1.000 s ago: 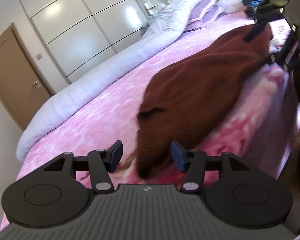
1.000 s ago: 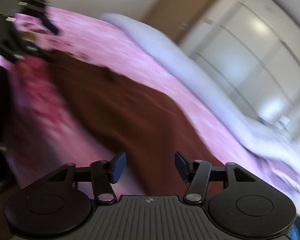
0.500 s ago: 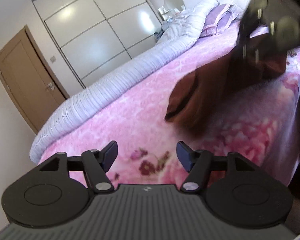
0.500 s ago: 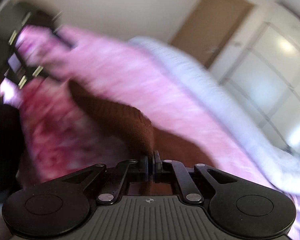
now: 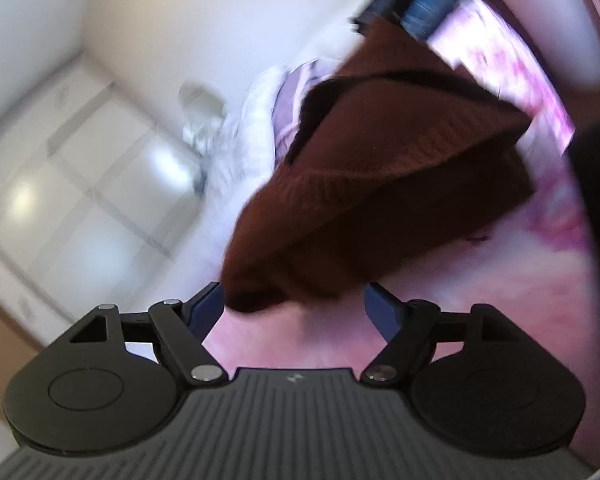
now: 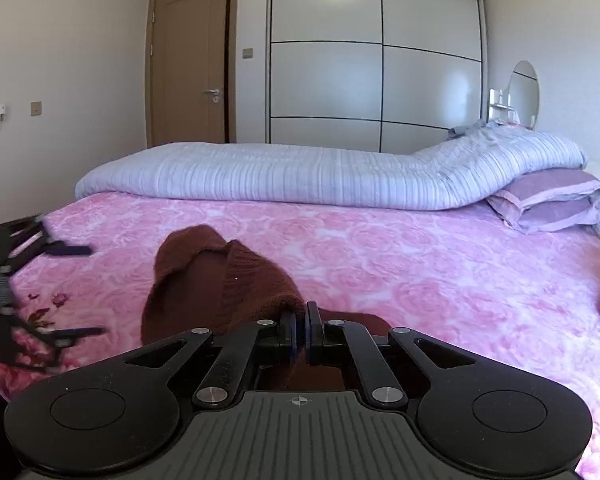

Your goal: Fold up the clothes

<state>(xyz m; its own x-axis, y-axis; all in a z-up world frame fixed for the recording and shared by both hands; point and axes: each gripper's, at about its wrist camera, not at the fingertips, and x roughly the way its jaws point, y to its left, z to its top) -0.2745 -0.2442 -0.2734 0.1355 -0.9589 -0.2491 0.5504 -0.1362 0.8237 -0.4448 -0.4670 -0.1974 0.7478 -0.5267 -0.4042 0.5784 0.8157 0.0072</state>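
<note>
Partly blurred, brown sweater (image 6: 220,280) edge inside closed right tongs (image 6: 299,334).

No words, numbers or brand names can be read in either view. The only marks are small emblems moulded on the ribbed bodies: a crosshair circle on the right tongs' body (image 6: 299,401) and a blurred hourglass-like mark on the left tongs' body (image 5: 295,379).

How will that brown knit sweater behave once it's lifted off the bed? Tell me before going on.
Probably floppy: the brown sweater sags and folds over itself where the right tool pinches it. The ribbed knit looks thick, so likely grippy rather than slippery. It will probably swing and drape, so the open left tool should catch the hanging edge.
</note>
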